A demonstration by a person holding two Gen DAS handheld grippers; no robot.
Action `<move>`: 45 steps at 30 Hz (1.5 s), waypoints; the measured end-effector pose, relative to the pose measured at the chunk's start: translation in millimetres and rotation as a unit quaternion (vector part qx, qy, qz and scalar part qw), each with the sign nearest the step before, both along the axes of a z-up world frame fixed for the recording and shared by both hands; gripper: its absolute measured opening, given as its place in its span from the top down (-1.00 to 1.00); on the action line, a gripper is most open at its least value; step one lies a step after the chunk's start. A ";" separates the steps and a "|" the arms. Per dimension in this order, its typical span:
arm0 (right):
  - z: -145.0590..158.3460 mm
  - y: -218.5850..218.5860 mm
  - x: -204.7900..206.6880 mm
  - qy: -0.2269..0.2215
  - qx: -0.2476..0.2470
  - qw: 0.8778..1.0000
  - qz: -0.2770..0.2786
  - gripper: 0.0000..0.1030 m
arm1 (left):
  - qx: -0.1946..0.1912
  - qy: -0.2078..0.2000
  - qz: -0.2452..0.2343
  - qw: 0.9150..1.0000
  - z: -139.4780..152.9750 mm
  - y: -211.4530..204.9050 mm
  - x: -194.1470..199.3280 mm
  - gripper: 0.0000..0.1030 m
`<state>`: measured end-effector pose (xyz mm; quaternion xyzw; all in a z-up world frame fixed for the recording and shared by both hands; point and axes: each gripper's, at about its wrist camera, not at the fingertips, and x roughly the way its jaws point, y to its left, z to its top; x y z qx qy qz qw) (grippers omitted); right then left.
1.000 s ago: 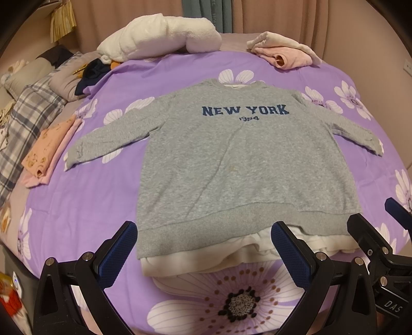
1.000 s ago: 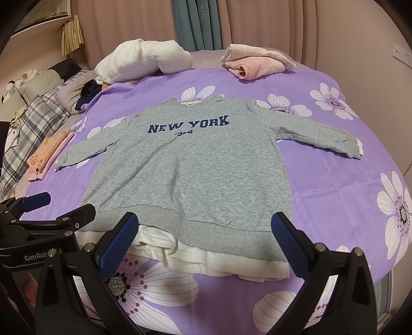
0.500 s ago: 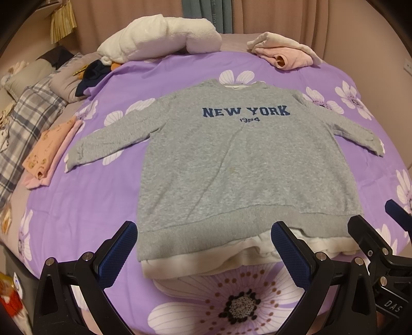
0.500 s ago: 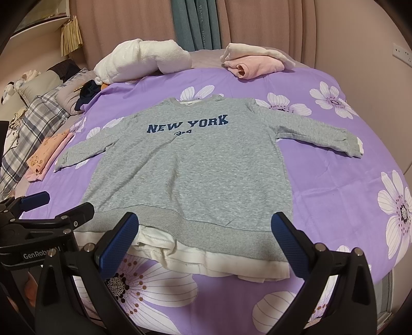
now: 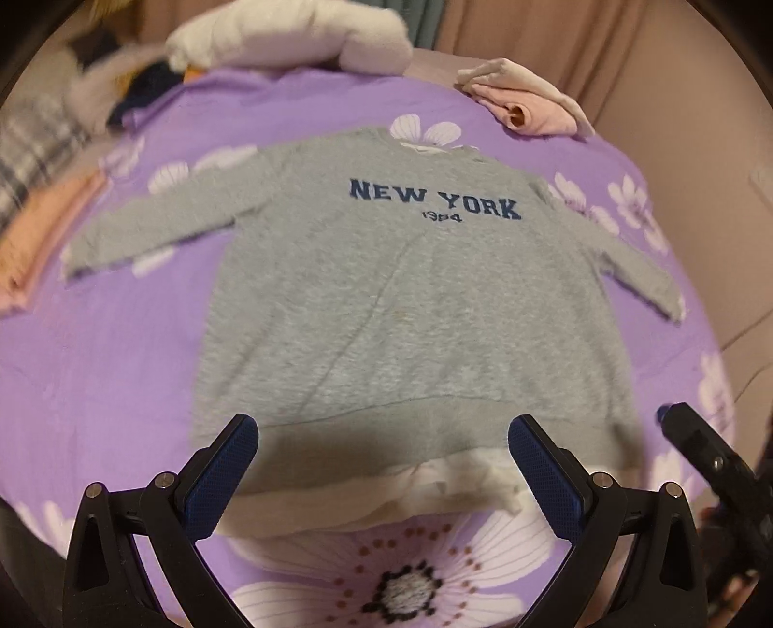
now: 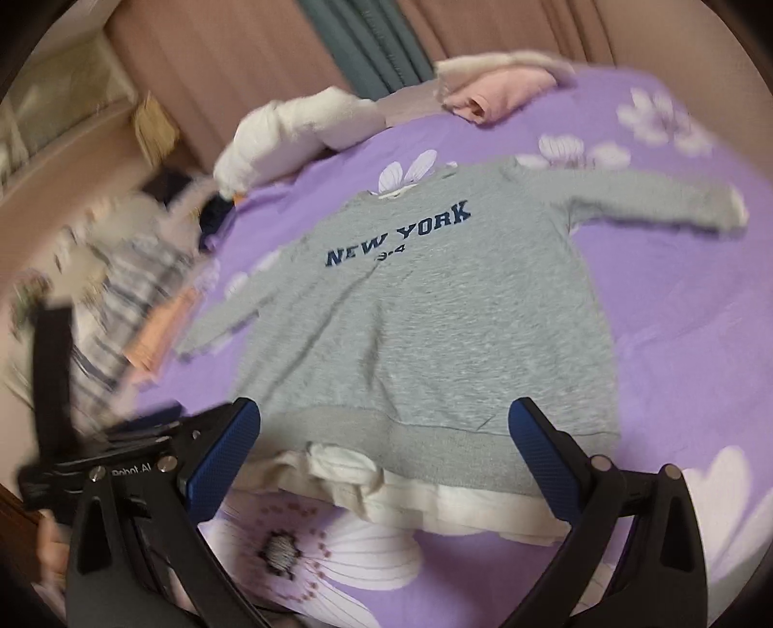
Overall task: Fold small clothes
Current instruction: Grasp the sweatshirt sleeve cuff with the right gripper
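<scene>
A grey sweatshirt (image 5: 410, 299) with "NEW YORK" in blue and a white hem layer lies flat, face up, sleeves spread, on the purple flowered bedspread (image 5: 96, 367). It also shows in the right wrist view (image 6: 435, 328). My left gripper (image 5: 381, 473) is open and empty, just above the near hem. My right gripper (image 6: 381, 459) is open and empty, over the hem, and is tilted. The left gripper's body (image 6: 121, 454) shows at the left of the right wrist view; the right gripper's body (image 5: 700, 449) shows at the right of the left wrist view.
A white blanket roll (image 5: 290, 38) and a folded pink garment (image 5: 526, 106) lie at the far end of the bed. A plaid cloth (image 5: 34, 145) and a folded peach garment (image 5: 43, 227) lie at the left. Curtains (image 6: 290, 63) hang behind.
Both grippers have moved forward toward the sweatshirt's hem. The right gripper has rolled, so its view is tilted and blurred. The sweatshirt has not moved.
</scene>
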<state>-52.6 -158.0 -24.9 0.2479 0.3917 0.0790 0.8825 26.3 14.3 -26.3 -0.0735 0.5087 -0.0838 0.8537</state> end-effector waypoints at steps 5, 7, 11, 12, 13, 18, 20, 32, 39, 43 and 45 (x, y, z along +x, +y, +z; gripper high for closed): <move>-22.5 -59.8 2.1 0.008 0.085 0.993 -0.079 -0.99 | -0.063 0.019 0.018 0.998 -9.1 15.4 17.0 -0.99; -26.9 -83.0 4.2 0.007 0.092 0.989 -0.113 -0.99 | -0.084 0.019 0.027 0.996 -10.3 20.5 22.4 -0.99; -34.8 -128.7 13.0 0.004 0.111 0.978 -0.177 -1.00 | -0.111 0.010 0.048 0.993 -11.0 29.5 38.0 -0.99; -37.7 -141.8 16.2 0.002 0.122 0.973 -0.194 -1.00 | -0.113 0.011 0.051 0.992 -11.0 30.4 40.8 -0.99; -40.3 -151.7 18.7 0.001 0.129 0.970 -0.206 -1.00 | -0.117 0.009 0.053 0.992 -11.0 31.2 44.9 -0.99; -49.4 -207.9 43.3 0.001 0.139 0.956 -0.260 -1.00 | -0.114 -0.006 0.059 0.992 -6.8 27.0 69.8 -0.99; -54.6 -225.1 55.1 0.004 0.142 0.952 -0.270 -0.99 | -0.114 -0.010 0.059 0.992 -4.7 24.7 80.1 -0.99; -73.3 -298.0 100.3 -0.023 0.181 0.922 -0.341 -0.52 | -0.102 0.006 0.045 0.994 -15.1 2.0 107.9 -0.99; -79.6 -313.6 107.9 -0.008 0.178 0.918 -0.355 0.31 | -0.098 0.008 0.044 0.994 -17.5 1.9 111.0 -0.99; -89.2 -321.8 105.4 0.012 0.199 0.908 -0.370 0.79 | -0.090 0.007 0.044 0.995 -16.1 5.5 109.4 -0.99; -81.9 -319.8 107.7 0.014 0.187 0.912 -0.365 0.81 | -0.091 0.004 0.044 0.995 -14.4 10.0 107.4 -0.99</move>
